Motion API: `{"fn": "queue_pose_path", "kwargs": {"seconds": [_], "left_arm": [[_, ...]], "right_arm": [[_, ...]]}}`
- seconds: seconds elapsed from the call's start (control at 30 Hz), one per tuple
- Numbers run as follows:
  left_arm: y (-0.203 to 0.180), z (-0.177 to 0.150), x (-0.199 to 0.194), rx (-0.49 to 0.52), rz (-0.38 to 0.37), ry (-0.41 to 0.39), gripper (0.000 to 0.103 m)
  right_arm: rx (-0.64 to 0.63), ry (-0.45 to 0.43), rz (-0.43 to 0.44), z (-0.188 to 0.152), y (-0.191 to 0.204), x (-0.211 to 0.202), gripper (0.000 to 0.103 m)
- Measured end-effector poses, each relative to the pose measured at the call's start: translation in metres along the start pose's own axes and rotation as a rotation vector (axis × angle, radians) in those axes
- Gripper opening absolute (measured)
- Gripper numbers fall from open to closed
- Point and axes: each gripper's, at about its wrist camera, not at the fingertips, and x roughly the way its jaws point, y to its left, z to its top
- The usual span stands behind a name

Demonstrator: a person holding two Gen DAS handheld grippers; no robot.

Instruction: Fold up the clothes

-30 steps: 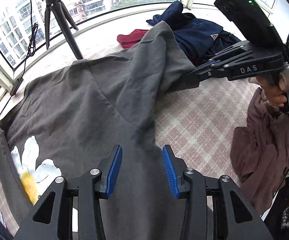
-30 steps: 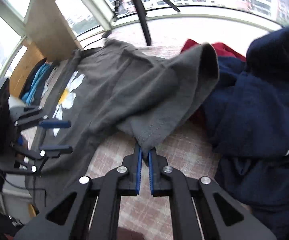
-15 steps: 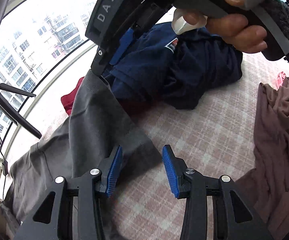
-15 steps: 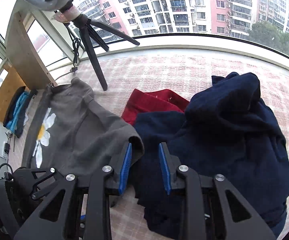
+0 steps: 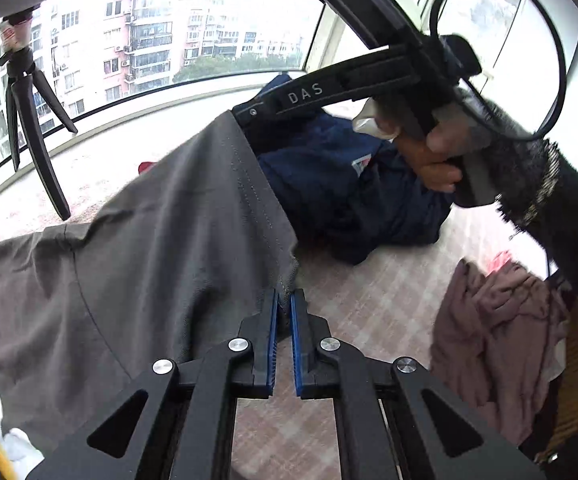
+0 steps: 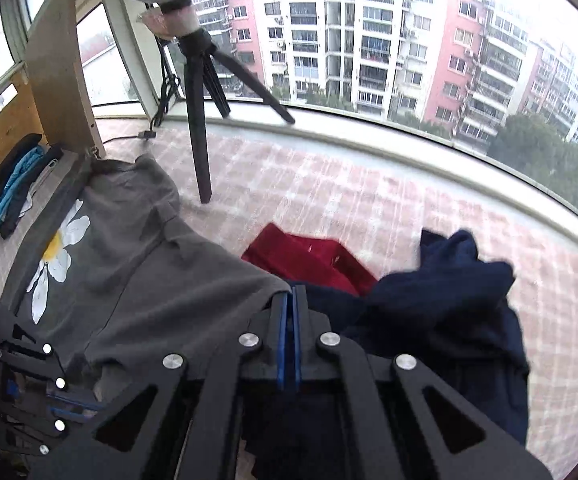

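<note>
Both clamped on grey daisy T-shirt (image 5: 161, 264) hem: left hand-held gripper (image 5: 283, 300) near corner, right hand-held gripper (image 6: 289, 292) far corner, beside navy garment (image 6: 441, 312).

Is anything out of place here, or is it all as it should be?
Nothing damaged or spilled. The navy garment and red garment lie crumpled, unfolded, beside the grey T-shirt, and a mauve garment sits bunched nearby.

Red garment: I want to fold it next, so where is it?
Right wrist view, centre: the red garment lies between the grey T-shirt and the navy garment.
</note>
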Motion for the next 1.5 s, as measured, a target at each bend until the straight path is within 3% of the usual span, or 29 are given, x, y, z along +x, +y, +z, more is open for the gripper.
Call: {"fn": "queue_pose_path", "kwargs": {"seconds": [0.03,0.1,0.23,0.3,0.37,0.4,0.43,0.5,0.57,0.67,0.77,0.83,0.87,0.9,0.93,1.0,1.07,1.17,1.27,1.37,1.5], "left_arm": [[-0.001,0.001,-0.001,-0.01,-0.026,-0.023,0.006],[0.0,0.0,0.016,-0.013,-0.026,0.01,0.006],[0.009,-0.011,0.062,-0.09,-0.068,0.164,0.011],[-0.005,-0.019,0.058,-0.07,-0.064,0.155,0.012],[-0.019,-0.025,0.051,-0.043,-0.072,0.166,0.013],[-0.026,-0.029,0.046,-0.024,-0.072,0.172,0.014],[-0.035,-0.032,0.038,0.01,-0.043,0.162,0.019],[-0.05,-0.039,0.021,0.082,0.045,0.129,0.021],[-0.059,-0.044,0.009,0.137,0.134,0.087,0.029],[-0.056,-0.035,0.012,0.143,0.231,0.072,0.031],[-0.044,-0.024,0.028,0.16,0.316,0.097,0.036],[-0.041,-0.019,0.042,0.165,0.364,0.116,0.033],[-0.037,-0.02,0.039,0.124,0.311,0.128,0.03],[-0.033,-0.02,0.036,0.084,0.259,0.14,0.028],[-0.029,-0.021,0.03,0.05,0.216,0.141,0.029],[-0.018,-0.023,-0.006,0.033,0.207,0.065,0.03],[0.009,-0.023,-0.04,0.024,0.258,0.003,0.038],[0.084,-0.015,-0.062,-0.107,0.392,0.0,0.038],[0.154,-0.004,-0.052,-0.288,0.348,0.009,0.036],[0.172,0.006,-0.025,-0.229,0.362,0.058,0.034],[0.166,0.005,0.01,-0.113,0.51,0.109,0.037]], "right_arm": [[-0.022,-0.018,-0.016,0.005,0.005,-0.002,0.002],[-0.077,-0.018,-0.071,0.01,0.014,0.007,0.002],[-0.137,0.139,-0.127,-0.002,0.014,0.05,0.003],[-0.105,0.187,-0.125,-0.011,0.001,0.059,0.008],[-0.066,0.19,-0.117,-0.017,-0.013,0.052,0.024],[-0.046,0.183,-0.114,-0.02,-0.02,0.046,0.024],[-0.02,0.171,-0.101,-0.022,-0.027,0.039,0.024],[0.053,0.127,-0.041,-0.023,-0.041,0.022,0.026],[0.154,0.091,0.054,-0.021,-0.056,0.013,0.028],[0.267,0.084,0.159,-0.015,-0.065,0.022,0.036],[0.261,0.114,0.177,-0.009,-0.051,0.046,0.036],[0.223,0.152,0.161,-0.01,-0.037,0.061,0.035],[0.194,0.168,0.149,-0.012,-0.03,0.064,0.013],[0.166,0.185,0.137,-0.014,-0.023,0.067,0.003],[0.139,0.185,0.126,-0.017,-0.018,0.066,0.004],[0.108,0.135,0.114,-0.022,-0.014,0.053,0.003],[0.139,0.116,0.124,-0.023,-0.018,0.05,0.003],[0.187,0.087,0.138,-0.023,-0.024,0.045,0.003],[0.231,0.064,0.148,-0.023,-0.028,0.042,0.003],[0.24,0.083,0.144,-0.022,-0.026,0.048,0.004],[0.255,0.097,0.176,-0.025,-0.03,0.046,0.004]]}}
